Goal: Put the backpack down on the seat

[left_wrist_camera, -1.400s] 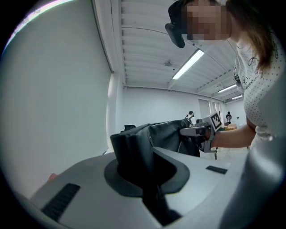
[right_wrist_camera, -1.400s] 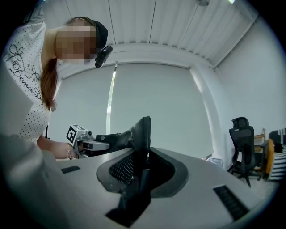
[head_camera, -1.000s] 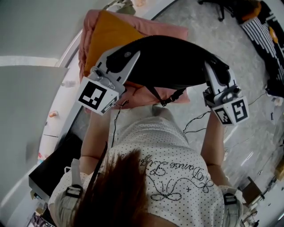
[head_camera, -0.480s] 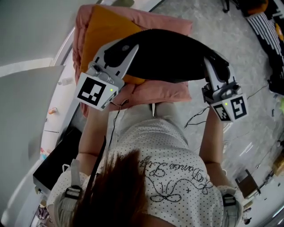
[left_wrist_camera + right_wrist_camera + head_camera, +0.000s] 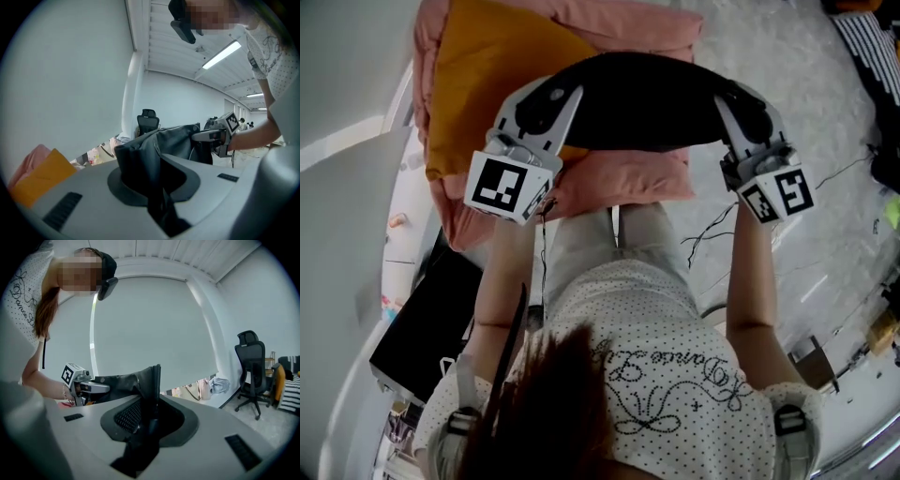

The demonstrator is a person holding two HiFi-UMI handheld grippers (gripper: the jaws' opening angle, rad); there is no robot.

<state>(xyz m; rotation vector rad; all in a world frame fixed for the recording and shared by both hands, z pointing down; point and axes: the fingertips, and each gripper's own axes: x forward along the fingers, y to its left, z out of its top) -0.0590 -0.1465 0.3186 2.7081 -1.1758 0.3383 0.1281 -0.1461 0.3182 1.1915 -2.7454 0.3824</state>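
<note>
A black backpack (image 5: 637, 98) hangs stretched between my two grippers, just above a pink cushioned seat (image 5: 623, 178) with an orange cushion (image 5: 487, 75) on it. My left gripper (image 5: 555, 101) grips the bag's left end. Its jaws have just been opening a little, with the dark fabric (image 5: 152, 150) still caught between them. My right gripper (image 5: 739, 105) is shut on the bag's right end, and the fabric edge (image 5: 147, 380) stands upright in its jaws. Each gripper view shows the other gripper across the bag: the right one (image 5: 220, 133) and the left one (image 5: 82, 383).
A black flat box (image 5: 422, 328) lies on the low white ledge at my left. Cables (image 5: 712, 244) trail over the pale floor to the right of the seat. A black office chair (image 5: 251, 366) stands further off. A striped object (image 5: 862, 42) lies at the top right.
Both grippers and the backpack have come down toward the pink seat. The strap that dangled under the bag a second ago is out of sight now.
</note>
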